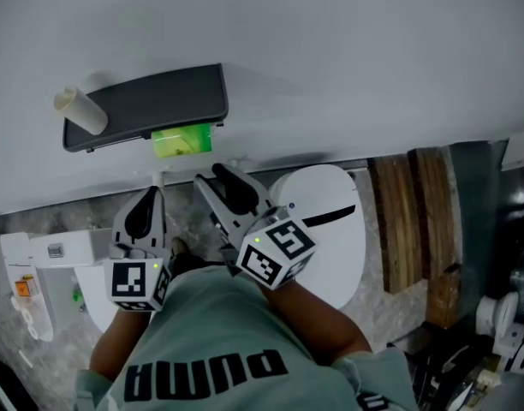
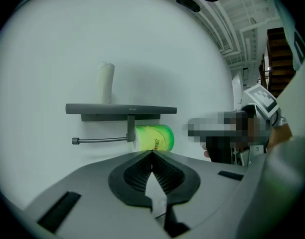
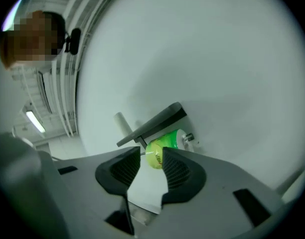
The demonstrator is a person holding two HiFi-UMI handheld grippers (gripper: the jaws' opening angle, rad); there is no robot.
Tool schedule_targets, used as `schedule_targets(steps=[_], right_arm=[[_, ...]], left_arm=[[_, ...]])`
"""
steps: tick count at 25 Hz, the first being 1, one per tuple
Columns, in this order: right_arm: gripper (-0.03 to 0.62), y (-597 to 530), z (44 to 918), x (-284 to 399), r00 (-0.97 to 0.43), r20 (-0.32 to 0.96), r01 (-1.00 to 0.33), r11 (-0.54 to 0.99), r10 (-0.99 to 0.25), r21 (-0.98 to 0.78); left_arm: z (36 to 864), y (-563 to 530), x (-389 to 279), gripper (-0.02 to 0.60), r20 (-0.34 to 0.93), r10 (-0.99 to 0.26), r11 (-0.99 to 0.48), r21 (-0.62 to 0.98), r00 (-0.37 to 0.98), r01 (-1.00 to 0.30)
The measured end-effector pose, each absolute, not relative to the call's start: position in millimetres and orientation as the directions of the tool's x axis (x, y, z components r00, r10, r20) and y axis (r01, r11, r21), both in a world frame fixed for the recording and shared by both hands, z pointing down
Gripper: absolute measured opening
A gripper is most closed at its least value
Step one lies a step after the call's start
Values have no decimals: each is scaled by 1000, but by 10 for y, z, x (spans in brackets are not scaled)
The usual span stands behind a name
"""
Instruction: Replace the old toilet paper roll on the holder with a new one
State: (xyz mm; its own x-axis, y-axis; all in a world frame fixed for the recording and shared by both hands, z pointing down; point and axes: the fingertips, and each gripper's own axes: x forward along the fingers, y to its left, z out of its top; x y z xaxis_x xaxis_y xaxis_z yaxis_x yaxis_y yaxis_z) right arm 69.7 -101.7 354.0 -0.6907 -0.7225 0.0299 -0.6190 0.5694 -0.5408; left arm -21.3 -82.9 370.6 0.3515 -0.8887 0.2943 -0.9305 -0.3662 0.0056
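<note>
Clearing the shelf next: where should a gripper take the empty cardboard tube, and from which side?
I'd pinch the cardboard tube mid-height across its round side, coming from the front: it stands upright on the shelf, with the wall close behind.

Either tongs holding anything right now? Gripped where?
Nothing is held. The left tongs are shut and empty; the right tongs stand apart, empty, short of the green-wrapped roll on the holder.
</note>
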Motion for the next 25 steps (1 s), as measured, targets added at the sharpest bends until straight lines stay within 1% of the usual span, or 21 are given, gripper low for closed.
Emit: schedule_targets(steps=[2, 3, 4, 6, 10, 15, 25], right_arm=[[61, -976, 3510, 725, -672, 85, -697, 589, -736, -408], [20, -956, 3500, 736, -662, 107, -723, 594, -742, -354], [5, -936, 3493, 740, -656, 124, -738, 597, -745, -315], [5, -906, 3478, 725, -655, 143, -748, 608, -742, -268], [5, -899, 3434, 614, -667, 142, -743, 641, -731, -190], [5, -877, 3484, 523, -690, 169, -724, 674, -704, -148], [5, -578, 3250, 441, -635, 145, -772, 624, -758, -120]], left_arm=[[3697, -799, -223, 3, 295, -891, -359, 4, 345, -933], [3695, -783, -229, 3, 297, -892, -355, 4, 340, -935], [3695, -767, -237, 3, 300, -893, -349, 3, 334, -937], [3696, -740, -258, 3, 303, -899, -333, 0, 317, -943], [3729, -675, -345, 3, 307, -912, -291, -14, 273, -957], [3697, -552, -432, 3, 322, -920, -249, -36, 224, -968], [3557, -165, -648, 3, 300, -911, -309, -36, 284, -950]])
